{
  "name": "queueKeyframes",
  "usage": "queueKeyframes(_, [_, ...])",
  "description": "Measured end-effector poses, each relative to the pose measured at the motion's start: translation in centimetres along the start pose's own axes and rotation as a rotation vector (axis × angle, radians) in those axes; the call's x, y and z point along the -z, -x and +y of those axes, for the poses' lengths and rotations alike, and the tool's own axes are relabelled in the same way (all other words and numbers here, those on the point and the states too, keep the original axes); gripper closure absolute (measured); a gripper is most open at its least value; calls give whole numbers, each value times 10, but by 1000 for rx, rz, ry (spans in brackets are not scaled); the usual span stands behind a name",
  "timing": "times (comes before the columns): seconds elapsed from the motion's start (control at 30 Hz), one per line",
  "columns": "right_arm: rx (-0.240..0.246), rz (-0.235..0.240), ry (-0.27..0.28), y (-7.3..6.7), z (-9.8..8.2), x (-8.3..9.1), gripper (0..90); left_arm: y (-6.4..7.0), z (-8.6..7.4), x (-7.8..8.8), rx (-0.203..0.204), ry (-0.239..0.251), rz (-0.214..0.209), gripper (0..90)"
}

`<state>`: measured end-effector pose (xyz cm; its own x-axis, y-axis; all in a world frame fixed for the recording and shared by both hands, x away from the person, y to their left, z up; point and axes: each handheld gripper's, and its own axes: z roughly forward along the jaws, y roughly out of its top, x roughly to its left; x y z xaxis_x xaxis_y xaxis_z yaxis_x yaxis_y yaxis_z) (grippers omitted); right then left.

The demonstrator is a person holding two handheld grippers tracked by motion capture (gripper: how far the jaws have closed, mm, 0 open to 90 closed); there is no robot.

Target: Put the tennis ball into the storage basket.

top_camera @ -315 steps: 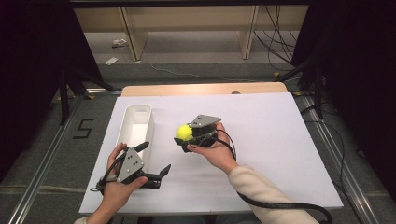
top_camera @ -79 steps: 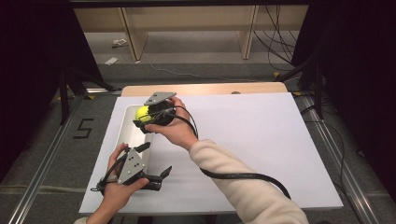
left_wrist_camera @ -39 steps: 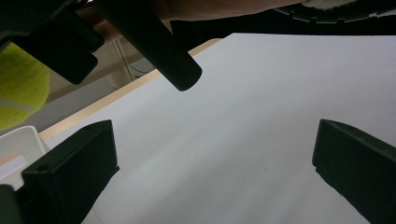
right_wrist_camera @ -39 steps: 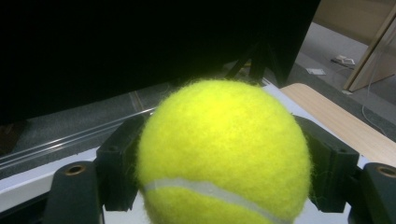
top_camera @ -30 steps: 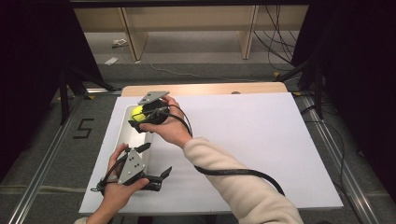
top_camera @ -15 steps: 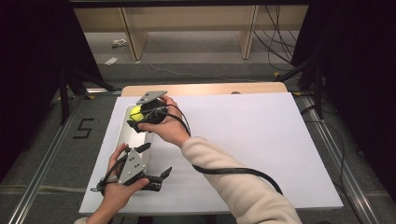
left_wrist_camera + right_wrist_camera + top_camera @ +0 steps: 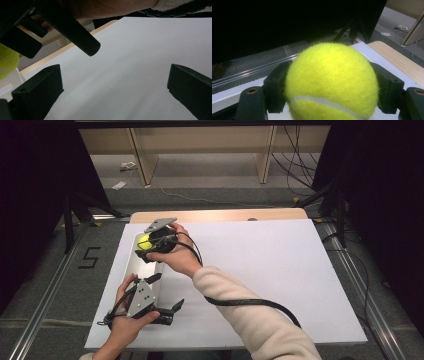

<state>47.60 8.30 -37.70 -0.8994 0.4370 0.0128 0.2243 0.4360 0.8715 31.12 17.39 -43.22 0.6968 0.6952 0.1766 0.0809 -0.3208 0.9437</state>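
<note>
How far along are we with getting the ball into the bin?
Done: the right gripper has the ball clamped and holds it over the far end of the white bin. In hand: the hold above it. Left: lower and release. The left gripper rests open on the table.

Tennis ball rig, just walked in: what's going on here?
A person works at a white-covered table with a handheld gripper in each hand. The right gripper is shut on a yellow tennis ball, jaws pressed on both sides, and holds it over the far end of a narrow white bin at the table's left. The ball is not yet released. The left gripper sits near the table's front edge, jaws open and holding nothing.
</note>
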Motion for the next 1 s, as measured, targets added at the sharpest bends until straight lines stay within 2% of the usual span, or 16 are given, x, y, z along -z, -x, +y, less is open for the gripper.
queueKeyframes(0.53, [6, 14, -27, 1, 2, -6, 270, 0, 0, 0, 5, -3, -2, 0])
queueKeyframes(1.0, [3, 19, -26, 1, 1, -10, 270, 0, 0, 0, 5, -4, -4, 0])
